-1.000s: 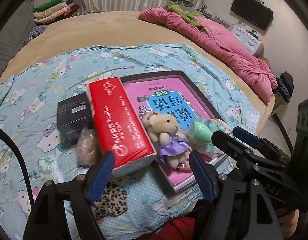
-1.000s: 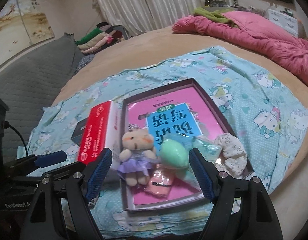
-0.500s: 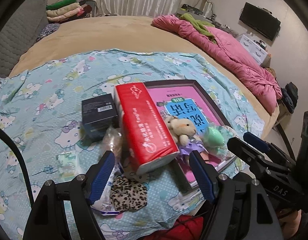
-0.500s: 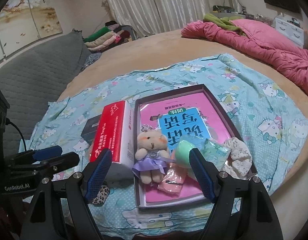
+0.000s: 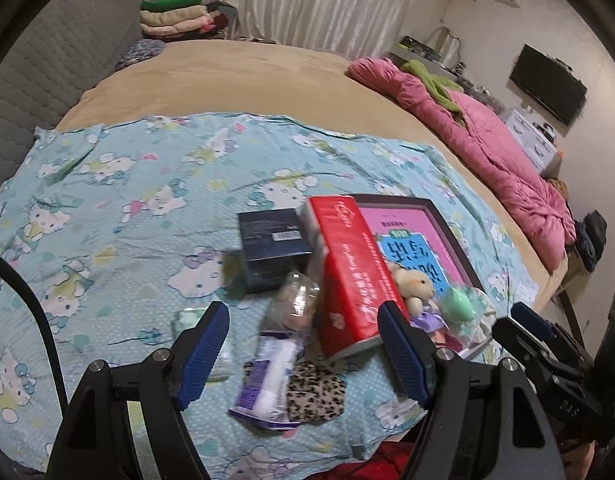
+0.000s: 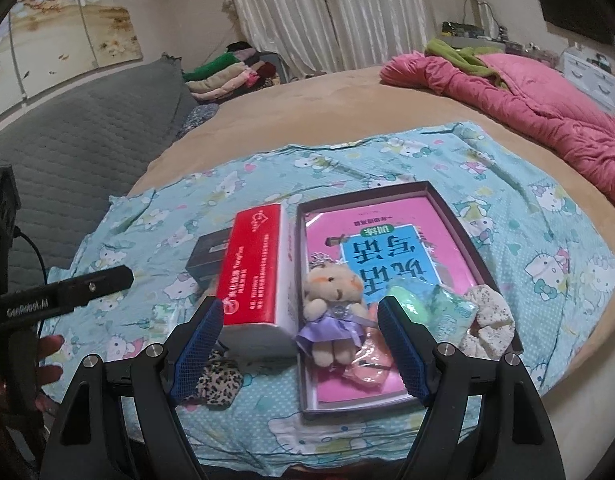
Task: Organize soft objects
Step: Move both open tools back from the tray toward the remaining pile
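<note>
On the cartoon-print cotton sheet (image 6: pixel 387 168), a fuzzy leopard-spot scrunchie (image 6: pixel 217 380) lies left of a glossy red tissue pack (image 6: pixel 253 268). A plush bear in a lilac dress (image 6: pixel 333 308), a smooth mint sponge (image 6: pixel 407 304) and a crinkled white scrunchie (image 6: pixel 491 324) sit in the shallow cardboard tray (image 6: pixel 459 224). Left gripper (image 5: pixel 303 356) and right gripper (image 6: pixel 297 350) hover with jaws released, grasping nothing.

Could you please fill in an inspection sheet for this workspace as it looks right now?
Surface: teal cartoon-print cloth spread over a tan bed.
Job's things: teddy bear, green sponge and white scrunchie lie in the dark tray; leopard scrunchie and wrapped packets lie outside it.
Clutter: red tissue pack beside the tray; dark box behind it.
Grippers: left tool and right tool both open, holding nothing.
Cables: one black cable by the left tool.
Surroundings: pink quilt, folded clothes, curtains.
</note>
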{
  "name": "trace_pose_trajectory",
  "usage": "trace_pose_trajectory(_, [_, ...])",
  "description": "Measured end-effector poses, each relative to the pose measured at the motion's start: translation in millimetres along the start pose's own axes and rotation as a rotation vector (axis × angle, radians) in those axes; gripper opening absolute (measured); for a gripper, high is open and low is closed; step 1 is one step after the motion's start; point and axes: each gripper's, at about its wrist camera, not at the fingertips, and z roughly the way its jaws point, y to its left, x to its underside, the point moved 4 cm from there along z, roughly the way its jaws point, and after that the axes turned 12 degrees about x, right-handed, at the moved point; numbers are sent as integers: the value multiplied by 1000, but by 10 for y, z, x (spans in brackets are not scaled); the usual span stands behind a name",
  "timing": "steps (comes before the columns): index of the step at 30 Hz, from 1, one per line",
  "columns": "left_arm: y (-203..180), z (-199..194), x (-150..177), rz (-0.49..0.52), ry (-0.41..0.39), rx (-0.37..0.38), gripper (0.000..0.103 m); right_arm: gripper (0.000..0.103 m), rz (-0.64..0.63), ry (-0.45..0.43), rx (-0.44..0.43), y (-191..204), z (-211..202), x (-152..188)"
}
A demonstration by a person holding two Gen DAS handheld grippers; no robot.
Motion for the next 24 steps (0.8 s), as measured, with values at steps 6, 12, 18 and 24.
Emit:
trace_pose_trajectory(6, [212,-101,11,-29,-18,-25,76,80,-49,4,-22,225,-31,46])
trace_pose_trajectory(12, [404,-104,73,-56,-16,-44,76,80,-100,19,-39,440,-13,130])
trace_pose_trajectory(18, [605,-38,163,-77,-4,-70,76,80,-137,72,-55,637,106,272])
trace_pose_trajectory(24, [824,109,291,-106,21,-81,76,81,-199,81,-53,840,174,348])
